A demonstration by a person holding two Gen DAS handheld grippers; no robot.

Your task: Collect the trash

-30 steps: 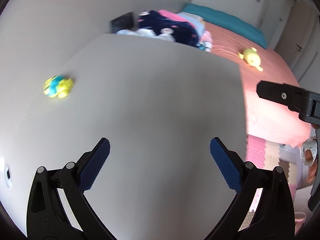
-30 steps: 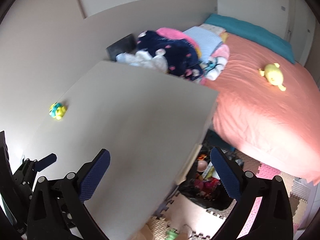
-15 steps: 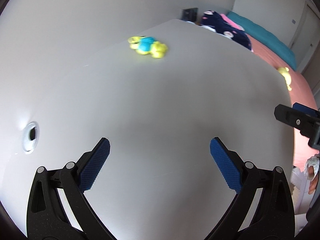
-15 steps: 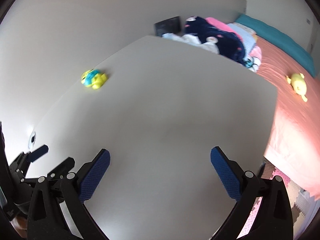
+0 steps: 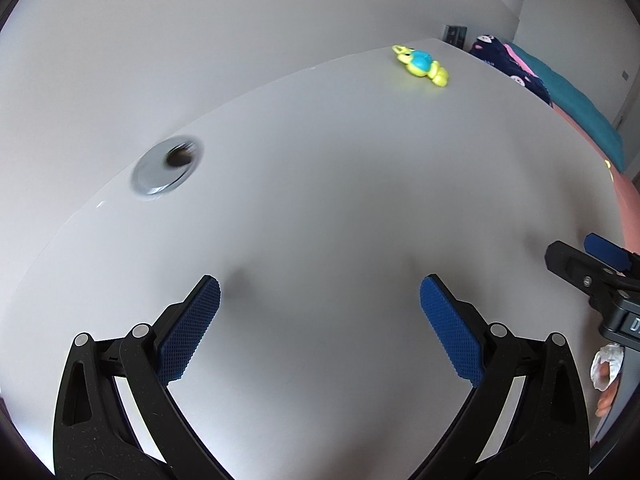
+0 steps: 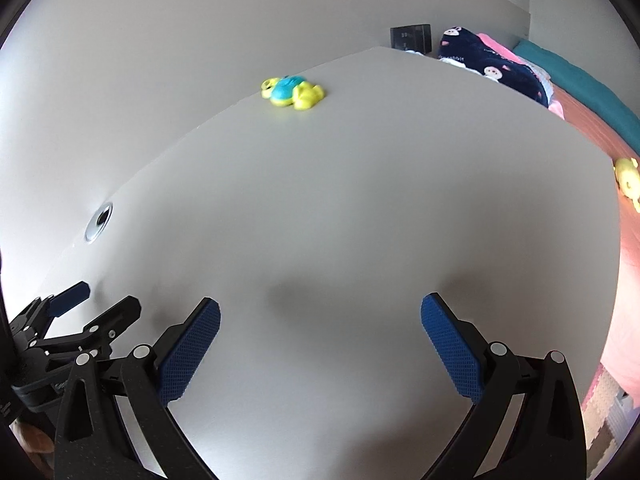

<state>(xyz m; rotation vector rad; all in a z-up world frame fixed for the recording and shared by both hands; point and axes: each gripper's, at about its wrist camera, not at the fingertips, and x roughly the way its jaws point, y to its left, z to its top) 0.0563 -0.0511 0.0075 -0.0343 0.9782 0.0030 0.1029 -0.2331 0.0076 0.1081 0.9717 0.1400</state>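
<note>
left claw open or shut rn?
Open. The left claw has its blue pads spread wide over the bare desk, with nothing between them.

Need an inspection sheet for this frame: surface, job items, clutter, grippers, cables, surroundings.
Surface: grey desk, matte, with a metal cable grommet near the wall edge.
Job's things: no obvious trash seen; only a yellow and blue toy lies on the desk, far side by the wall.
Clutter: dark blanket pile past the desk's far end.
Grippers: left gripper and right gripper both have jaws open, empty, above the desk.
Cables: nothing seen.
Surroundings: bed with pink sheet, yellow plush on it, black box by the wall.
</note>
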